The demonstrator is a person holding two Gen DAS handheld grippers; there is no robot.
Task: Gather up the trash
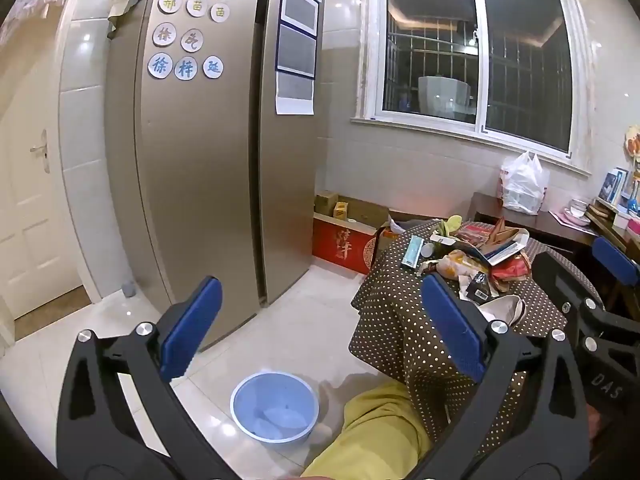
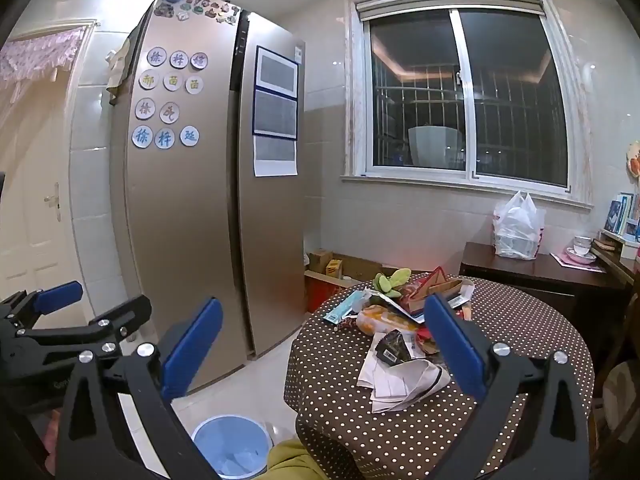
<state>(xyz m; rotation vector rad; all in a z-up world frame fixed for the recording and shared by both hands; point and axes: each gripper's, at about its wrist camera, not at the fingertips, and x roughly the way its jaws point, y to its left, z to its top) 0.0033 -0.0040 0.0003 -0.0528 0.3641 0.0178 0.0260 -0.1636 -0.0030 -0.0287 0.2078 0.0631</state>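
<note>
A pile of trash (image 2: 400, 320) lies on a round table with a brown polka-dot cloth (image 2: 500, 360): paper sheets, wrappers, a black packet, an orange bag and cardboard. The pile also shows in the left wrist view (image 1: 468, 260). A blue bin (image 1: 275, 406) stands on the floor by the table, with some paper inside; it also shows in the right wrist view (image 2: 232, 446). My left gripper (image 1: 320, 328) is open and empty, held above the floor left of the table. My right gripper (image 2: 324, 344) is open and empty, held short of the table's near edge.
A tall gold fridge (image 1: 200, 140) stands to the left. Cardboard boxes (image 1: 344, 232) sit on the floor against the wall. A dark side table (image 2: 540, 272) holds a white plastic bag (image 2: 518, 228). A yellow-clad knee (image 1: 380, 432) is near the bin.
</note>
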